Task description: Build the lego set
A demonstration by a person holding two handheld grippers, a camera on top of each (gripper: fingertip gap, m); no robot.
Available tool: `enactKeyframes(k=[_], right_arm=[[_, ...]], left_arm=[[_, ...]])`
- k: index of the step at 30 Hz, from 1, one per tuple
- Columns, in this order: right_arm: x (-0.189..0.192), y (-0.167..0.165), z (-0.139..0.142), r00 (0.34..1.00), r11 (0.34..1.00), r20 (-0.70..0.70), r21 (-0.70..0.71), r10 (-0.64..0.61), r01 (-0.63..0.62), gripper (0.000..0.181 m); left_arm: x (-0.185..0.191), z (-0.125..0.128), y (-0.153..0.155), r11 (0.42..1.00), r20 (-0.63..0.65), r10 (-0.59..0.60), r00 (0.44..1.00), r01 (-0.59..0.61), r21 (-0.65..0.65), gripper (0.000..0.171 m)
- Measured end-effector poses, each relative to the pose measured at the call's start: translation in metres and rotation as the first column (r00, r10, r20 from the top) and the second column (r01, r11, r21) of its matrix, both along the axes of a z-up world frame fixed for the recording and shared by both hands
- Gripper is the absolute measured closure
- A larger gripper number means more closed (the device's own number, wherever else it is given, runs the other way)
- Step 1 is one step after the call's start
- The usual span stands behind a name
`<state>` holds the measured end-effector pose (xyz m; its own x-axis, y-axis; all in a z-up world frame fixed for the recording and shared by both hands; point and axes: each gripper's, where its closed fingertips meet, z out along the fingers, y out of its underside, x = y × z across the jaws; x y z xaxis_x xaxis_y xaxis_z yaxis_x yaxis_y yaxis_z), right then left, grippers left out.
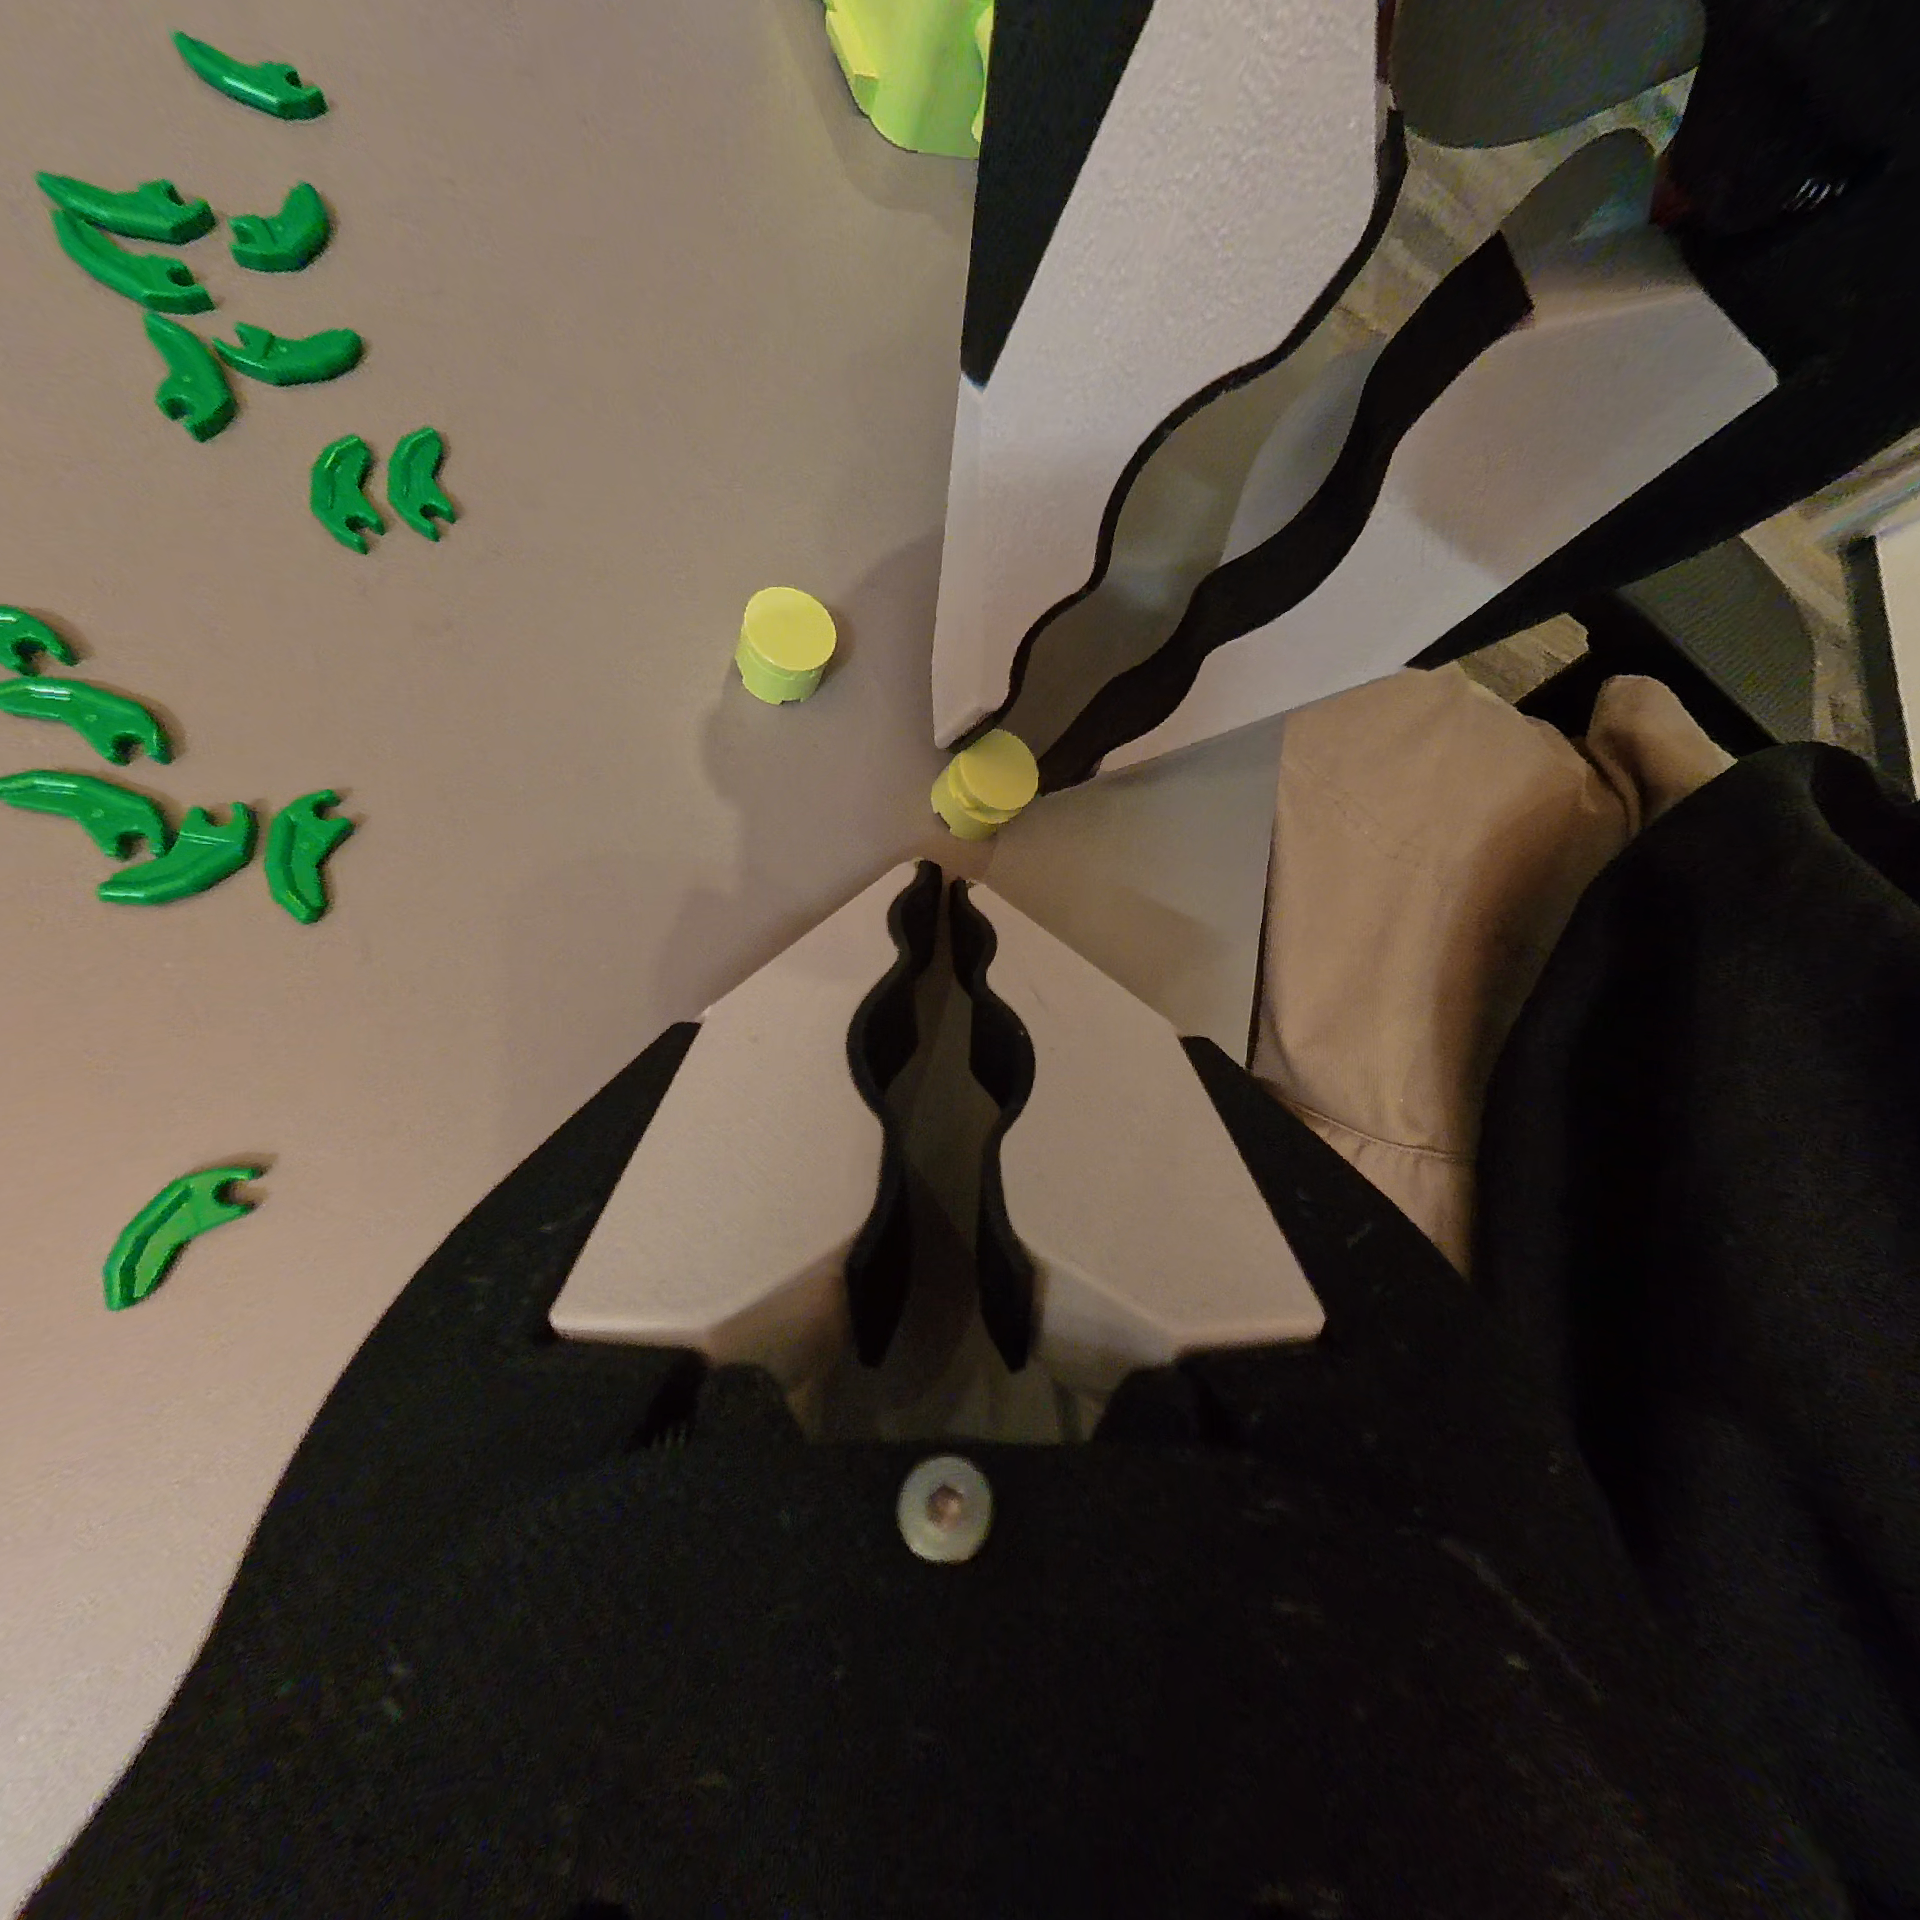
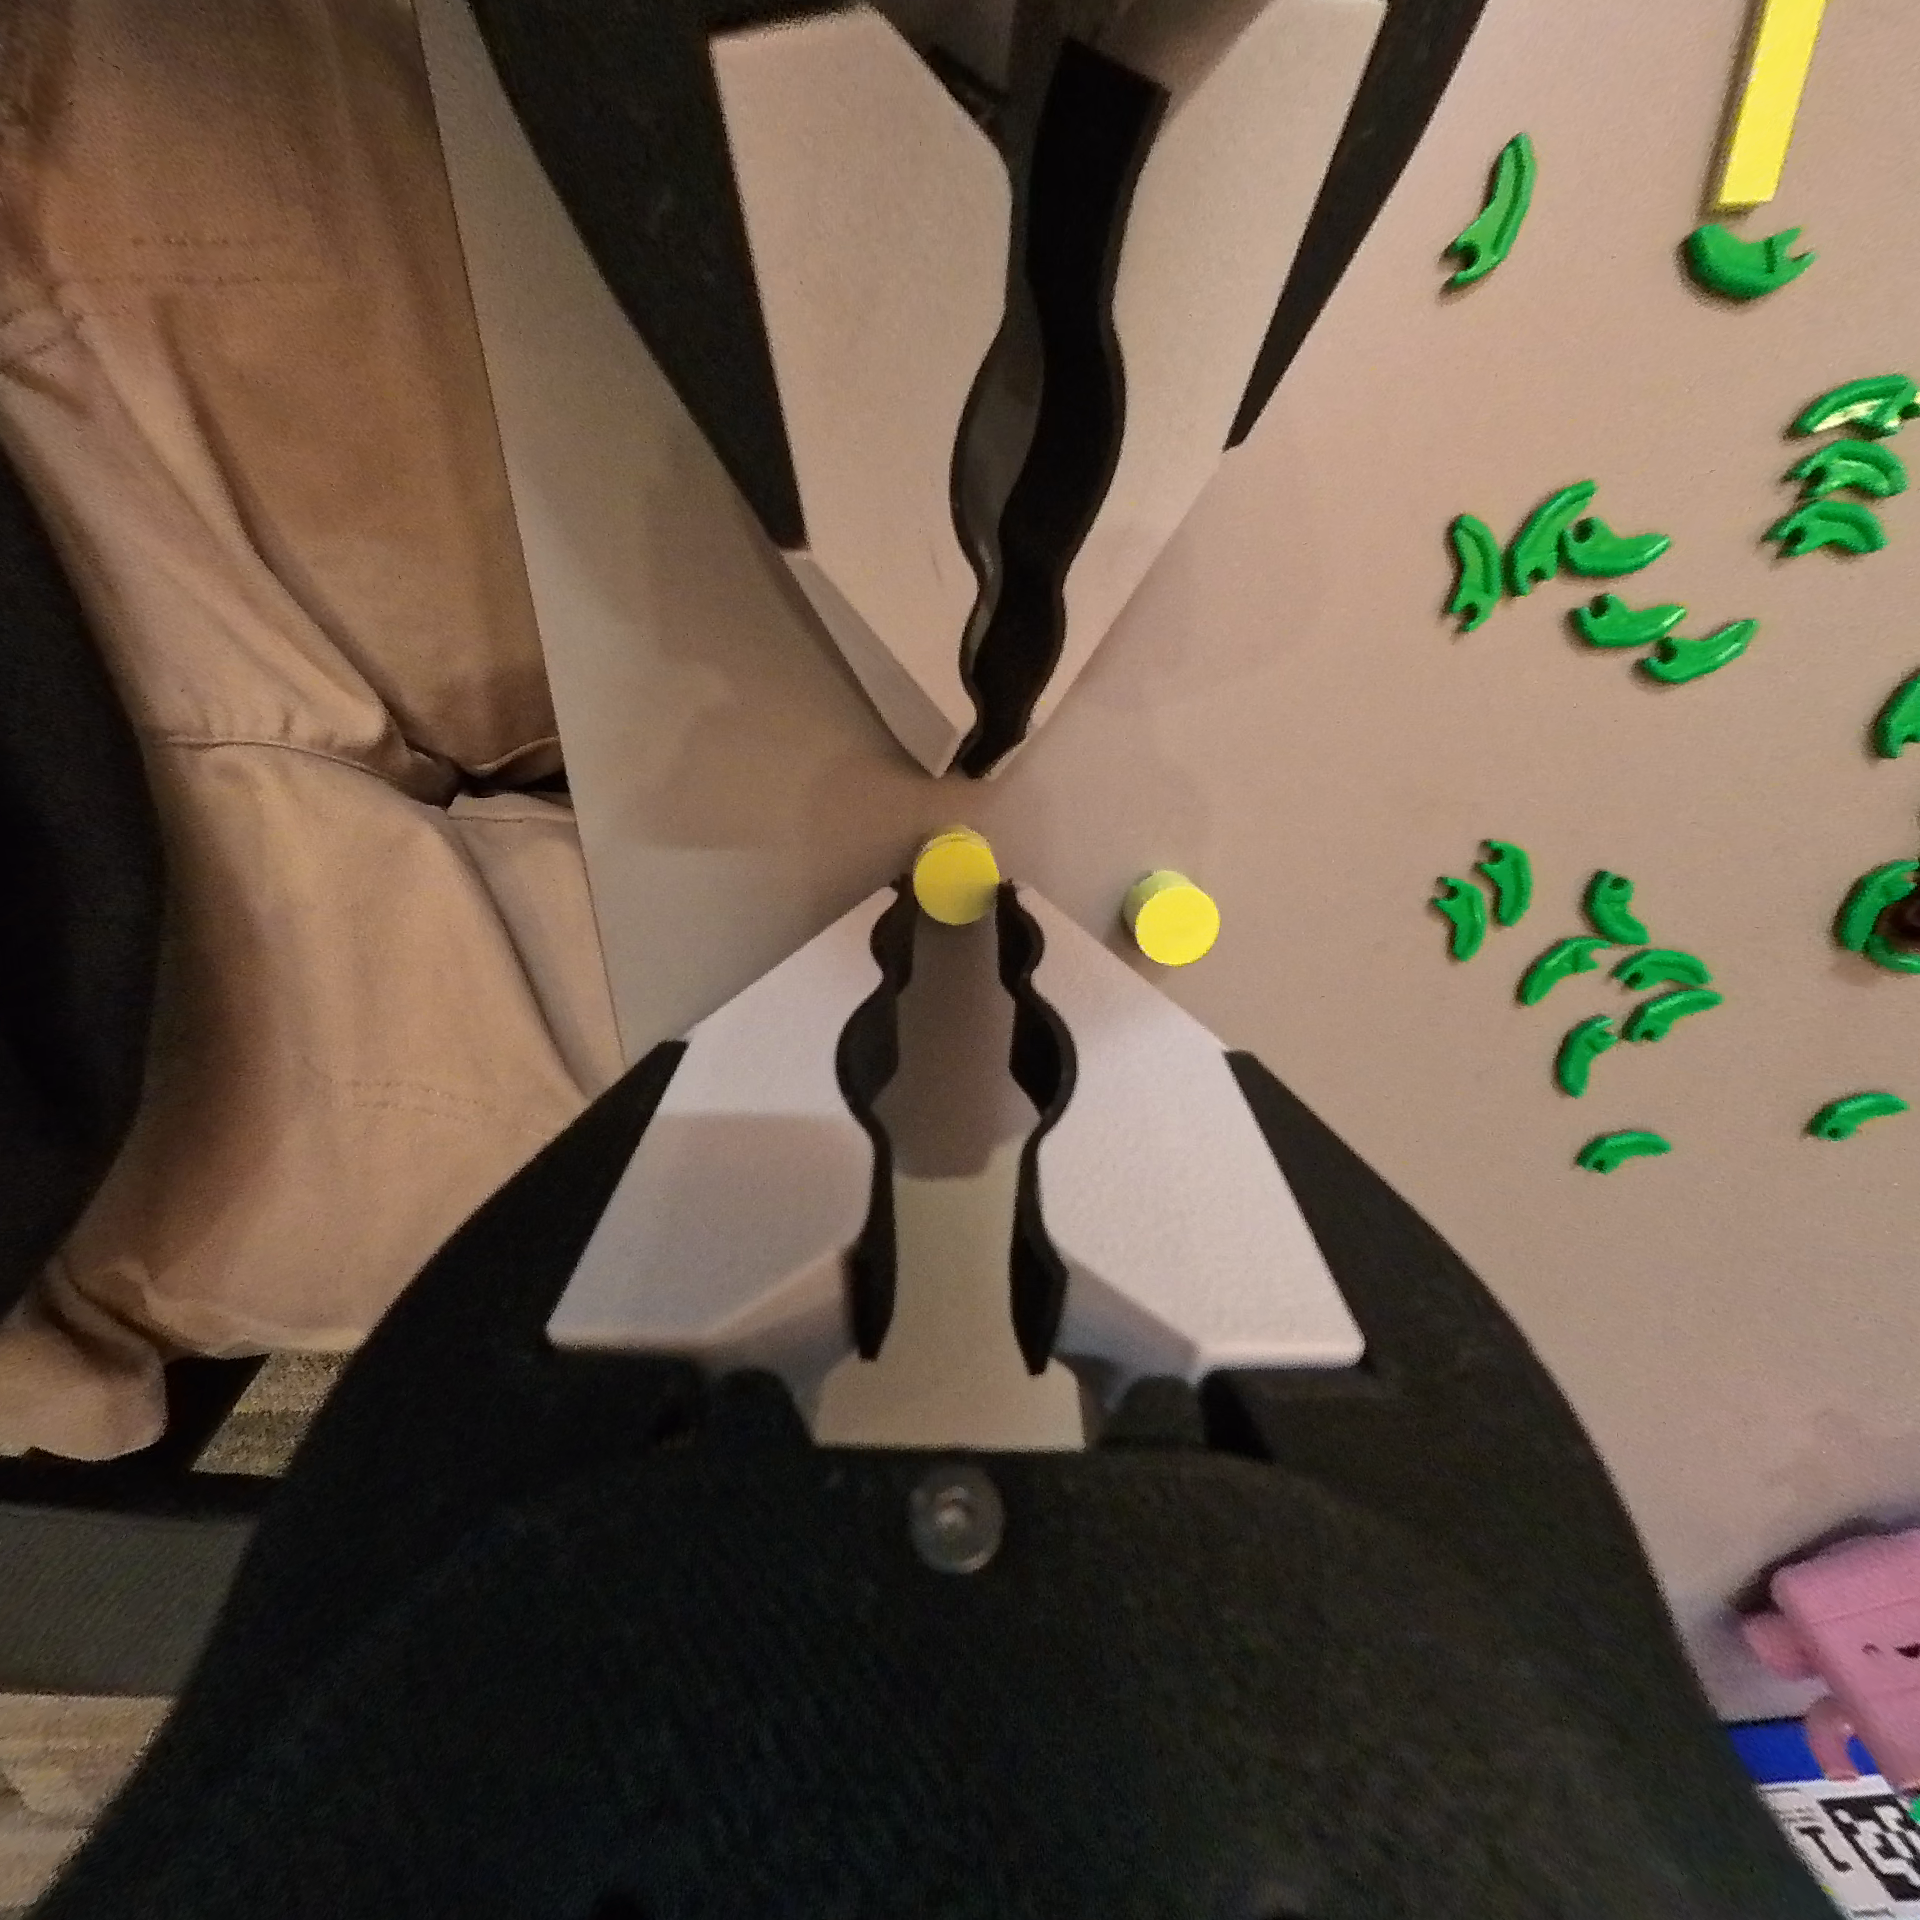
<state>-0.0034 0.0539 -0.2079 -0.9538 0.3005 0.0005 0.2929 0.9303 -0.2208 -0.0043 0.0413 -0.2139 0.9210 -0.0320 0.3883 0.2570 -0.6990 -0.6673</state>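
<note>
Now the right gripper (image 2: 956,894) pinches a small round yellow plastic piece (image 2: 954,878) at its fingertips. Opposite, the left gripper (image 1: 943,878) is closed, gripping nothing. A black-and-white printed card (image 2: 1860,1839) lies at the grey table (image 1: 582,416) edge.

Dim, warm indoor light; soft shadows spread on the table (image 1: 540,935) beneath the gripper fingers, wide-angle bending curves the edges, and the right wrist view looks slightly soft and grainy.
</note>
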Motion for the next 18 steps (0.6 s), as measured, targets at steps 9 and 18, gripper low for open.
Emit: enactKeyframes(k=[9,18], right_arm=[[0.0010,0.0028,0.0013,1.000,0.999,0.007,0.029,-0.014,0.014,0.159],[-0.0014,-0.0019,0.0020,1.000,1.000,-0.015,0.021,0.011,-0.010,0.166]], left_arm=[[0.0002,0.0001,0.0000,1.000,0.005,-0.002,1.000,0.002,0.000,0.171],[0.0004,0.0003,0.0001,1.000,0.009,-0.003,1.000,0.003,0.000,0.171]])
